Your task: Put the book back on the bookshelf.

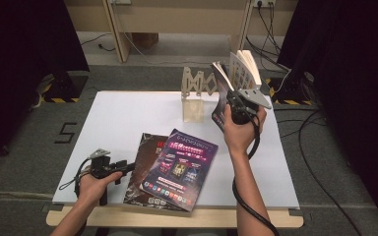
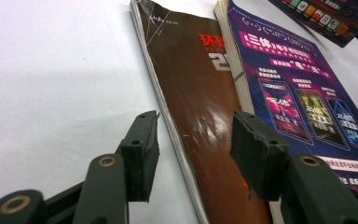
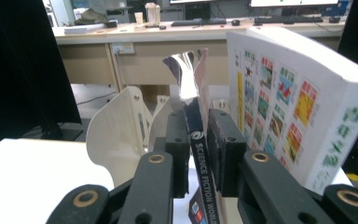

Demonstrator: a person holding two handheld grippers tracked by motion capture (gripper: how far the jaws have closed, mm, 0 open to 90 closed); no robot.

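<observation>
The right gripper point(image 3: 196, 154) is clamped on the spine of a thin magazine point(image 3: 199, 140), held upright above the far right part of the white table point(image 1: 128, 118); the spine reads "SCIENCE FICTION WORLD", cut off at the bottom of the right gripper view. Just beside it stands a thick white book point(image 3: 298, 107) with rows of small coloured pictures on its cover, too small to read. A pale wooden rack point(image 1: 197, 93) stands behind, on the table.

The left gripper point(image 2: 193, 140) rests low on the table with its jaws apart, holding nothing, at the edge of a brown magazine point(image 2: 200, 107). Red writing and a large "2" on it are partly covered by a purple magazine point(image 2: 289, 93) lying on top, which carries Chinese print, possibly "三体"
</observation>
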